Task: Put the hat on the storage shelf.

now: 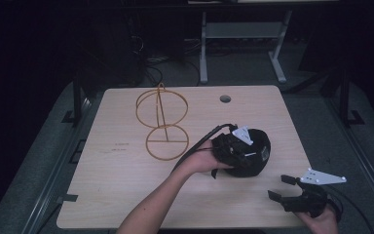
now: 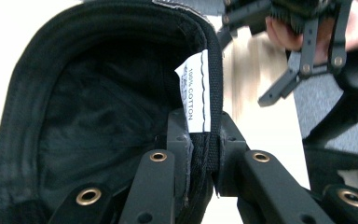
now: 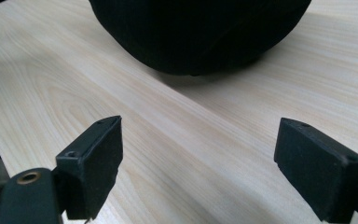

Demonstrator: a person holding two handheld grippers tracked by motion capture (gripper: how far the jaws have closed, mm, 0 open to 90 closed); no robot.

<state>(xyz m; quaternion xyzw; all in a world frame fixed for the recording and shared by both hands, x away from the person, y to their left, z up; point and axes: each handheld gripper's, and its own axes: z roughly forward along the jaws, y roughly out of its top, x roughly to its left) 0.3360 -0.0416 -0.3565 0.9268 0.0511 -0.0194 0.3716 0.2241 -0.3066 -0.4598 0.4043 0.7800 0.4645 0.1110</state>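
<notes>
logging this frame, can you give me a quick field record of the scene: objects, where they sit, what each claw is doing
surface: light wood table
held item: black cotton hat, white label on its brim
left claw: shut on hat brim, mid-right of the table
right claw: open, holding nothing, near right corner, facing hat
other item: gold wire stand, far left of centre, untouched

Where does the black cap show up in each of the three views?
High view: the black cap sits right of centre on the table, under the left gripper.
Left gripper view: its open inside takes up the left and centre, with the brim clamped at the white label.
Right gripper view: its dark crown sits at top centre, beyond the open right gripper.
Shared landmark: the pale wooden table.
</notes>
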